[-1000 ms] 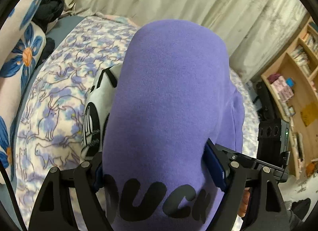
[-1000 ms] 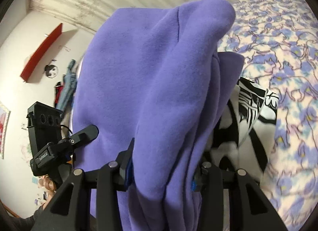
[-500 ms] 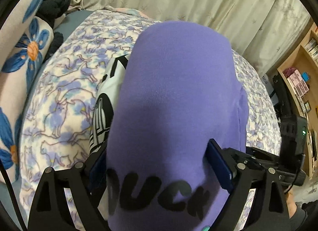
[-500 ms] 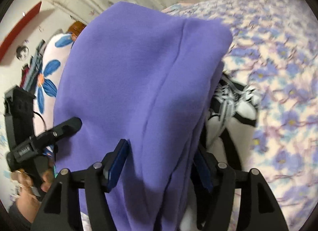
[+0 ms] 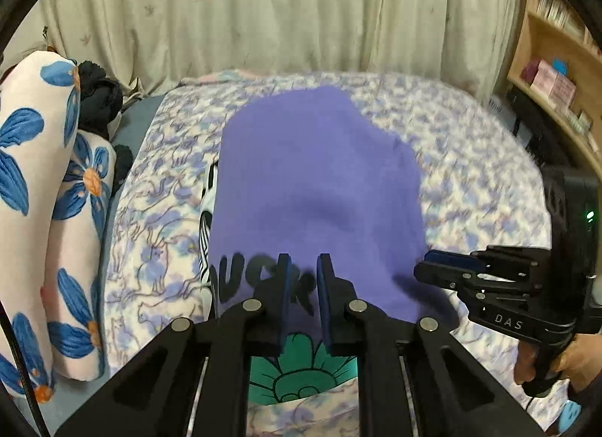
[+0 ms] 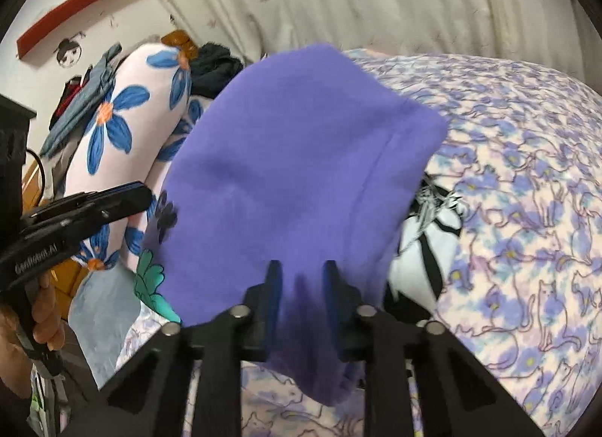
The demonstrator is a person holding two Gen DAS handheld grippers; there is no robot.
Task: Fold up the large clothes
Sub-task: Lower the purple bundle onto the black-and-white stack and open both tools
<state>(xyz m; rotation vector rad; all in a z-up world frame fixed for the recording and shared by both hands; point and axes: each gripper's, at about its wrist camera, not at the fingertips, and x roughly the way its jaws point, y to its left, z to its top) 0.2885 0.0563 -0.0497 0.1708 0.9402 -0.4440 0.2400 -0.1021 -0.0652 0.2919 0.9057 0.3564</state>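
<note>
Purple sweatshirt (image 5: 316,188) lies folded on the bed (image 5: 470,181), atop a black-and-white garment (image 6: 425,245). A second ago both grippers carried it with jaws wide; it has now been set down. Left gripper (image 5: 303,286) has just closed, pads nearly together over the near hem, nothing visibly between them. Right gripper (image 6: 300,286) has likewise closed, and purple cloth sits between its narrowed jaws; whether clamped, I cannot tell. Both point downward at the sweatshirt's near edge.

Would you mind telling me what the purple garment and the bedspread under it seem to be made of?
Purple garment: probably thick sweatshirt fleece; matte, soft rounded folds, a stitched seam, black printed lettering. Bedspread: looks like plush fleece; fuzzy, slightly blurred cat print, though motion blur leaves this uncertain.
</note>
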